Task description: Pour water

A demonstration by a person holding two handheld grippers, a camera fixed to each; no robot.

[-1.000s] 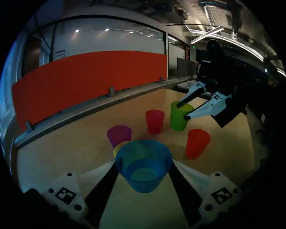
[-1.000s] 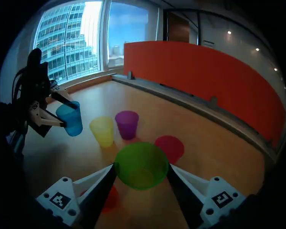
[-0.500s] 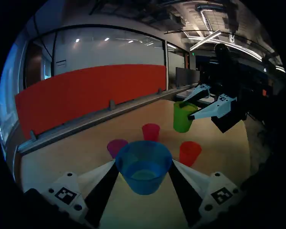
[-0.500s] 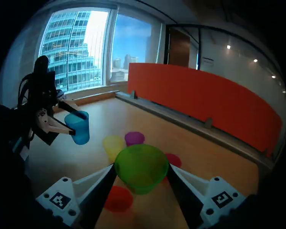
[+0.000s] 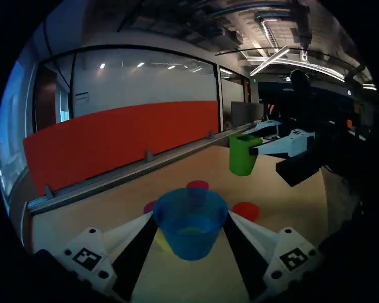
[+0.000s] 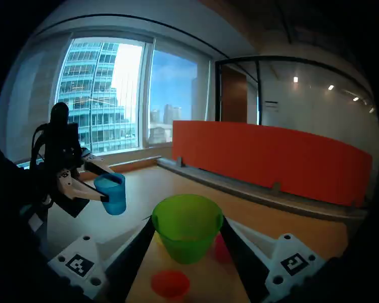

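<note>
1. Low centre of the left gripper view, the left gripper [image 5: 189, 218] has its jaws pinching the blue cup [image 5: 189, 237] by its sides, upright. A pale pool of water [image 5: 190, 231] seems to lie in its bottom.
2. Low centre of the right gripper view, the right gripper [image 6: 187, 223] has its jaws pinching the green cup [image 6: 187, 237], also upright. I cannot tell whether it holds anything.
3. Both cups hang in the air, well apart: from the left gripper view the green one sits right of centre, farther off. My reading is that the carry is in hand and the pour has not begun. The next move calls for bringing the blue rim just above the green mouth, then tipping slowly so the stream lands inside.
4. Below them, on the wooden table [image 5: 113, 202], stand a yellow cup [image 5: 163, 243], a purple cup [image 5: 149, 206], a red cup [image 5: 246, 209] and a pink cup [image 5: 197, 185], which a wide swing could knock.
5. Writing: square coded markers [image 5: 86, 258] sit on the gripper fingers, with no words on them. Far back, above the orange partition [image 5: 119, 139], a sign [image 5: 81, 96] on the glass wall is too small to read. No brands show on the cups.
</note>
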